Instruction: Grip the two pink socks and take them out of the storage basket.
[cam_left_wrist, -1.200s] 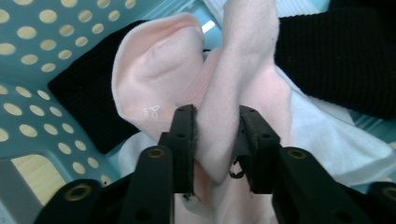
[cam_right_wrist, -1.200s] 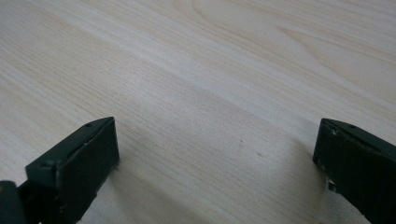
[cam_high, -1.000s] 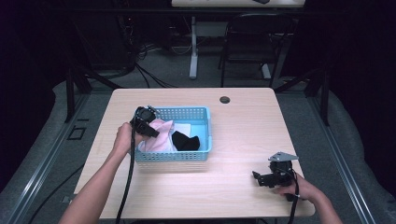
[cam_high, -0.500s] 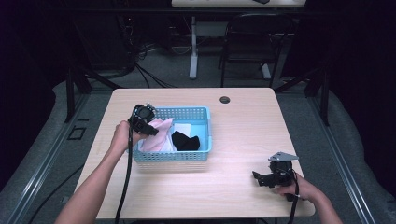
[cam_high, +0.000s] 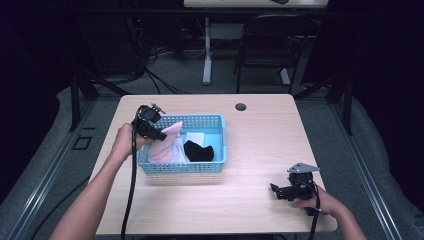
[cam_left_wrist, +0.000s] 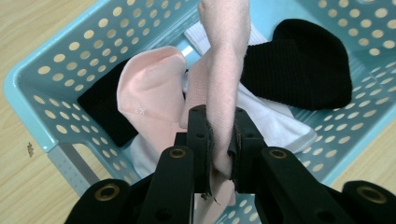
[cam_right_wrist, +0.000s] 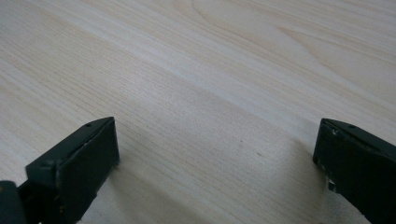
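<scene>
from the high view, the left hand-held gripper (cam_high: 159, 131) is hanging over the blue basket (cam_high: 215, 167) on the tabletop (cam_high: 260, 135), and the right hand-held gripper (cam_high: 278, 190) is resting near the front right edge. in the left gripper view, the jaws are pinching a pink sock (cam_left_wrist: 219, 88), dangling above black and white socks in the basket. in the right gripper view, the jaws are standing wide apart, gripping nothing.

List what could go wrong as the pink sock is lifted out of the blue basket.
1. The left gripper pinches only a narrow fold of the pink sock, so it might slip free.
2. The sock's lower part lies on a white sock and beside a black sock; these may drag along.
3. The blue basket is light-looking and unheld; the right gripper rests far off, open.
</scene>
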